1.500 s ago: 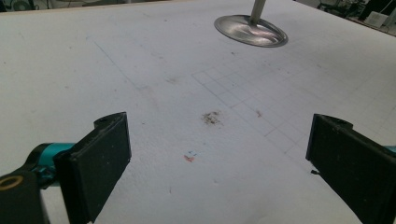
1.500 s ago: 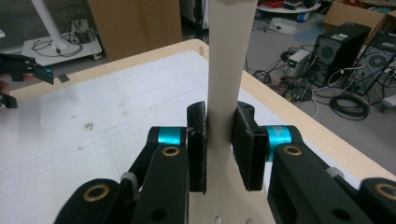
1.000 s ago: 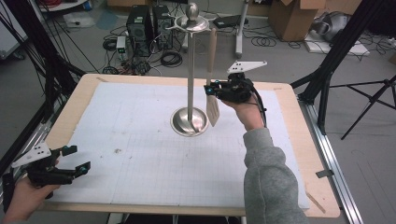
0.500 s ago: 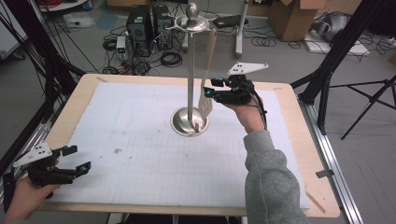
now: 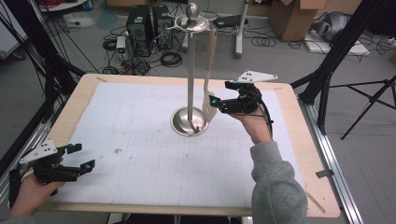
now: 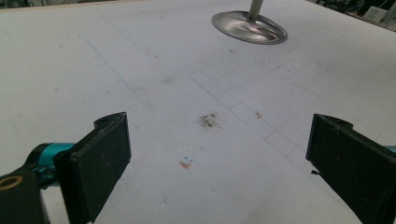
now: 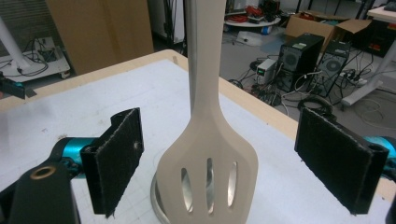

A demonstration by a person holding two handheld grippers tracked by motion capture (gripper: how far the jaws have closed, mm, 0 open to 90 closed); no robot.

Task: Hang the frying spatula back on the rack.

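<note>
The beige slotted spatula (image 5: 209, 88) hangs upright from the top of the steel utensil stand (image 5: 190, 84), its blade just above the round base near the middle of the white mat (image 5: 140, 140). The right gripper (image 5: 215, 103) sits level at the blade; its jaws have just been opening and stand wide, the blade between them untouched. The left gripper (image 5: 79, 156) rests released at the near left corner.
</note>
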